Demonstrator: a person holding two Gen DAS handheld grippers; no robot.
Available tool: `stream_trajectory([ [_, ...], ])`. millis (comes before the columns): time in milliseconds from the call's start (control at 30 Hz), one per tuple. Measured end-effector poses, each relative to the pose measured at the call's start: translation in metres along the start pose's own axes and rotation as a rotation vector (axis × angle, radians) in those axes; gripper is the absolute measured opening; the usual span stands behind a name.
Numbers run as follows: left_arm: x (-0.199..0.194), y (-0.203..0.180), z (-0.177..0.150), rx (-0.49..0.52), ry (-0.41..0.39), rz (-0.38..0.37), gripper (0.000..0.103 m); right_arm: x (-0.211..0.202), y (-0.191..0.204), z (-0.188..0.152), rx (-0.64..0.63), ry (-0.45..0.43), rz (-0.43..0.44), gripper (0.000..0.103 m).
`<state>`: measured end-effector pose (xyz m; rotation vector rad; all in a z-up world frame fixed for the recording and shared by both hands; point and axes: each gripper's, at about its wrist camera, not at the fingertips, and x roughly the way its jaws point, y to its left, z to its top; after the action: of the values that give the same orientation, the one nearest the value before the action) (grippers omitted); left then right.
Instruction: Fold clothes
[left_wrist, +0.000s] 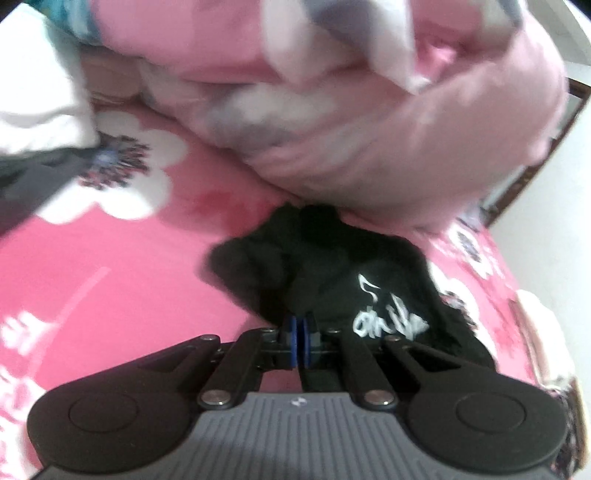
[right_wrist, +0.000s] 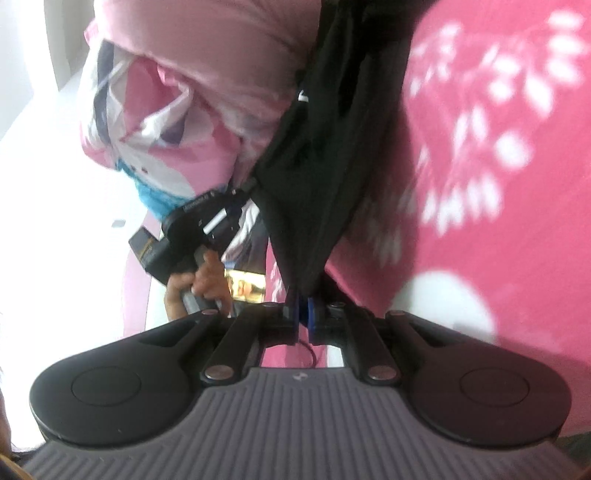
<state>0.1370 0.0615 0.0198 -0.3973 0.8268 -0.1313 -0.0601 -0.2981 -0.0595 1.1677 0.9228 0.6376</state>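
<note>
While both grippers pinch the black garment (left_wrist: 332, 266), it lies bunched on the pink flowered bedsheet (left_wrist: 129, 266), near a pale pink quilt (left_wrist: 406, 147). Left gripper (left_wrist: 301, 332) points down at it, jaws pressed on an edge. Right gripper (right_wrist: 303, 314) pulls another edge taut; a hand (right_wrist: 195, 284) grips the left gripper's handle.

Left side of the bedsheet (left_wrist: 122, 266) is bare, so there's room to pass there. Ahead is blocked by a big pink bundle of bedding (left_wrist: 369, 122) butting against the black garment (left_wrist: 332, 273). White cloth (left_wrist: 40, 99) crowds the far-left corner. In the right wrist view the left gripper (right_wrist: 255, 182) hangs beside the taut garment.
</note>
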Motion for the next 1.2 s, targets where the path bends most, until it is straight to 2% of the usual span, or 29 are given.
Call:
stream_trajectory([
  [133, 0.023, 0.018, 0.0, 0.023, 0.033, 0.109, 0.005, 0.018, -0.006, -0.006, -0.013, 0.048, -0.083, 0.002],
  [200, 0.036, 0.028, -0.01, 0.011, 0.073, 0.118, 0.007, 0.022, -0.007, -0.01, -0.038, 0.068, -0.168, 0.005],
  [267, 0.032, 0.032, -0.016, 0.014, 0.054, 0.106, 0.011, 0.017, -0.001, -0.016, -0.084, 0.068, -0.208, 0.006],
  [300, 0.027, 0.032, -0.018, 0.023, 0.035, 0.103, 0.02, 0.013, 0.003, -0.018, -0.11, 0.063, -0.22, 0.008],
  [333, 0.021, 0.03, -0.019, 0.034, 0.016, 0.105, 0.036, 0.006, 0.007, -0.02, -0.14, 0.053, -0.23, 0.013],
  [367, 0.016, 0.028, -0.019, 0.049, -0.004, 0.113, 0.043, -0.002, 0.012, -0.02, -0.17, 0.035, -0.244, 0.016],
  [400, 0.009, 0.026, -0.02, 0.067, -0.032, 0.127, 0.048, -0.01, 0.017, -0.02, -0.199, 0.014, -0.256, 0.025],
  [433, 0.001, 0.021, -0.022, 0.091, -0.067, 0.147, 0.048, -0.02, 0.021, -0.017, -0.223, -0.012, -0.265, 0.029],
  [500, -0.014, 0.012, -0.025, 0.14, -0.116, 0.163, 0.051, -0.04, 0.026, -0.006, -0.267, -0.079, -0.291, 0.034],
  [567, -0.028, -0.002, -0.03, 0.191, -0.133, 0.121, 0.053, -0.053, 0.03, 0.014, -0.305, -0.153, -0.339, 0.041],
  [600, -0.035, -0.01, -0.033, 0.225, -0.129, 0.088, 0.058, -0.058, 0.032, 0.026, -0.337, -0.195, -0.377, 0.042],
  [633, -0.039, -0.021, -0.039, 0.275, -0.098, 0.034, 0.064, -0.06, 0.033, 0.038, -0.372, -0.232, -0.418, 0.044],
  [700, -0.046, -0.045, -0.057, 0.371, -0.004, -0.093, 0.068, -0.059, 0.035, 0.065, -0.433, -0.311, -0.522, 0.045],
  [767, -0.047, -0.067, -0.079, 0.446, 0.091, -0.218, 0.07, -0.052, 0.035, 0.089, -0.46, -0.342, -0.55, 0.045],
  [800, -0.046, -0.077, -0.091, 0.488, 0.134, -0.252, 0.07, -0.048, 0.035, 0.102, -0.468, -0.352, -0.554, 0.045],
  [867, -0.04, -0.097, -0.114, 0.594, 0.188, -0.26, 0.07, -0.042, 0.033, 0.127, -0.425, -0.365, -0.502, 0.045],
  [967, -0.031, -0.118, -0.14, 0.757, 0.203, -0.179, 0.065, -0.028, 0.03, 0.158, -0.346, -0.367, -0.398, 0.045],
  [1067, -0.026, -0.127, -0.154, 0.851, 0.199, -0.145, 0.058, -0.008, 0.019, 0.184, -0.269, -0.338, -0.383, 0.043],
  [1100, -0.026, -0.13, -0.158, 0.879, 0.198, -0.138, 0.052, 0.0, 0.017, 0.19, -0.251, -0.319, -0.386, 0.03],
  [1133, -0.027, -0.131, -0.158, 0.9, 0.198, -0.137, 0.036, 0.005, 0.016, 0.191, -0.24, -0.301, -0.391, 0.006],
  [1167, -0.028, -0.132, -0.157, 0.913, 0.199, -0.136, 0.025, 0.008, 0.018, 0.191, -0.234, -0.29, -0.39, 0.003],
  [1200, -0.029, -0.132, -0.156, 0.918, 0.2, -0.128, 0.005, 0.01, 0.02, 0.19, -0.235, -0.288, -0.388, 0.002],
])
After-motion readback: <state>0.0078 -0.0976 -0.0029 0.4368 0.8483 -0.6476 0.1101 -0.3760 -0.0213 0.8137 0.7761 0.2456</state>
